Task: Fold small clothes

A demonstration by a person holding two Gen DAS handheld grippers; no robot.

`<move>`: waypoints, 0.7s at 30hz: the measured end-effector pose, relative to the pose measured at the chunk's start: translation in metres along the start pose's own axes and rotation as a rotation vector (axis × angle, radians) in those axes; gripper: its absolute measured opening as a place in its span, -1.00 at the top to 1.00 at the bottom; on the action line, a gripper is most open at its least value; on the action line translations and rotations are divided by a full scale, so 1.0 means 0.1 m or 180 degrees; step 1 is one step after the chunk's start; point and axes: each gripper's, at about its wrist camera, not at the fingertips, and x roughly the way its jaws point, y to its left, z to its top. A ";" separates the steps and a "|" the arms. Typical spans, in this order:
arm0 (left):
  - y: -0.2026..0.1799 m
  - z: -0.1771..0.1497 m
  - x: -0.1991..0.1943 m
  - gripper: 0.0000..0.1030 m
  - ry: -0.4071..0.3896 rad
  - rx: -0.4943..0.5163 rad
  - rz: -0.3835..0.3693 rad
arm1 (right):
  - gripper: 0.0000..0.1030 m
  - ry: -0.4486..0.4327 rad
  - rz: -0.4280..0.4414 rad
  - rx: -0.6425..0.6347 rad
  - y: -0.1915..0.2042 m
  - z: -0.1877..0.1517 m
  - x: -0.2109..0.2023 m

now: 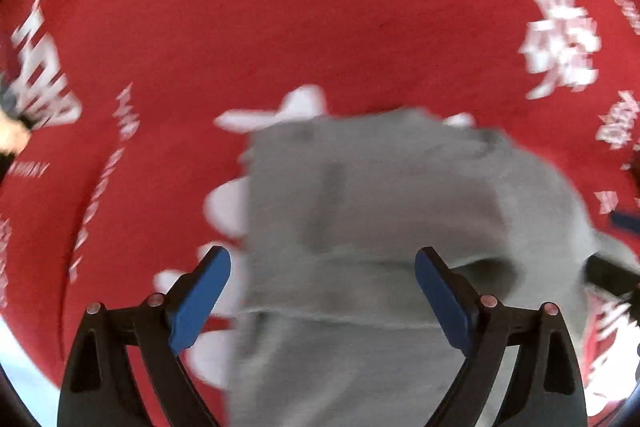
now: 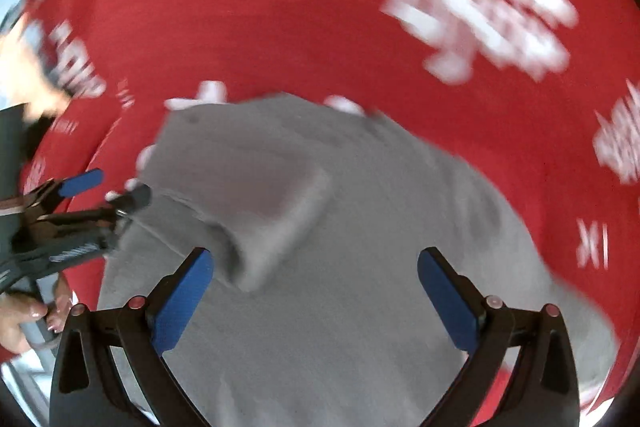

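Grey garment lies on red cloth, both tongs spread wide above it

Grey garment point(image 1: 360, 211) lies spread on the surface, which is covered by a red cloth point(image 1: 280, 7) printed with white characters. Both views are smeared by motion blur, so fine detail is lost.

Left tongs point(image 1: 322, 291) point steeply down over the garment, jaws wide apart, nothing pressed between the blue pads. The fabric lies below the gap, not pinched. In the right wrist view the same left tongs point(image 2: 106, 189) enter from the left edge, angled toward the garment's near-left corner, with a hand point(image 2: 24, 319) wrapped around the handle low in the picture.

Right tongs point(image 2: 314, 291) also tilt steeply downward above the garment point(image 2: 340, 307), jaws just as wide, holding nothing.

The garment looks like soft, matte knit, thick as fleece, with a stitched hem line running across it. One sleeve-like part point(image 2: 272, 211) is folded over the body, and its open end forms a rounded tube. White shapes, printed marks or a lighter lining, I cannot tell which, peek out along the garment's left and far edges. The tongs are black with flat blue pads.
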 end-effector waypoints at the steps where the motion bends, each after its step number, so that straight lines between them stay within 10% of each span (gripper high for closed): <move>1: 0.10 -0.03 0.09 -0.83 0.0060 0.0019 0.0127 | -0.99 0.0016 0.0000 -0.0197 0.17 0.07 0.07; 10: 0.42 -0.06 0.57 -0.83 0.0286 -0.0018 0.0331 | -0.76 0.0360 -0.0924 -0.1746 1.07 0.09 0.97; 12: 0.45 -0.08 0.64 -0.83 0.0305 -0.0077 0.0296 | 0.07 0.0411 -0.1113 -0.1866 1.06 0.10 1.07; 13: 0.45 -0.07 0.65 -0.83 0.0305 -0.0118 0.0275 | 0.85 0.0431 -0.1071 -0.1799 1.01 0.12 1.05; 21: 0.48 -0.06 0.69 -0.83 0.0311 -0.0141 0.0264 | 0.81 -0.0191 -0.0065 0.0924 -0.55 0.09 0.35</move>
